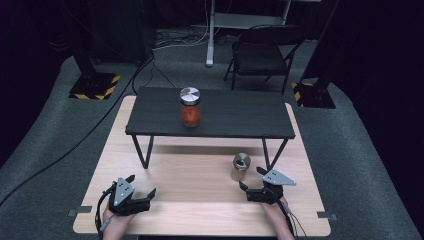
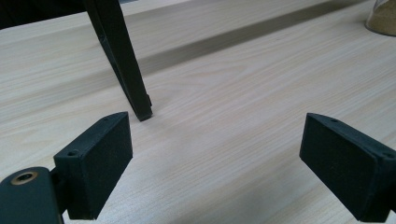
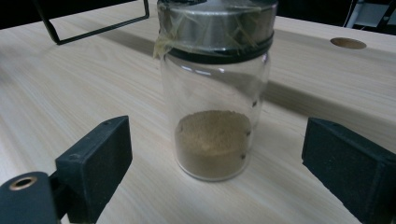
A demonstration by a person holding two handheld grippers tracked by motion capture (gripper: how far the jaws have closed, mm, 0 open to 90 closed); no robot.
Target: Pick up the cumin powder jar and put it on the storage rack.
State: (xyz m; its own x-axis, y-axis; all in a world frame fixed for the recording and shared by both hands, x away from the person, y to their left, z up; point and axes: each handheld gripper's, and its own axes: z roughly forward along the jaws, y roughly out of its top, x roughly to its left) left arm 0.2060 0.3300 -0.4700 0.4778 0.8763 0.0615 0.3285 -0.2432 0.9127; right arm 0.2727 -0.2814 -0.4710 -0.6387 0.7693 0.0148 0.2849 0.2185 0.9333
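Right gripper view: spread fingers face a glass jar of brown powder.

The jar stands upright on the wooden counter, just ahead of the right gripper, between its fingers but untouched. Nearer the counter's left edge, the left gripper rests with fingers spread on nothing, near a black shelf leg.

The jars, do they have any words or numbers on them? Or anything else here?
No words or numbers can be read anywhere.
Jar with brown powder: no label, just a plain metal lid.
Jar with red filling: no label to see.
Yellow-and-black striped bases: stripes only, no writing.
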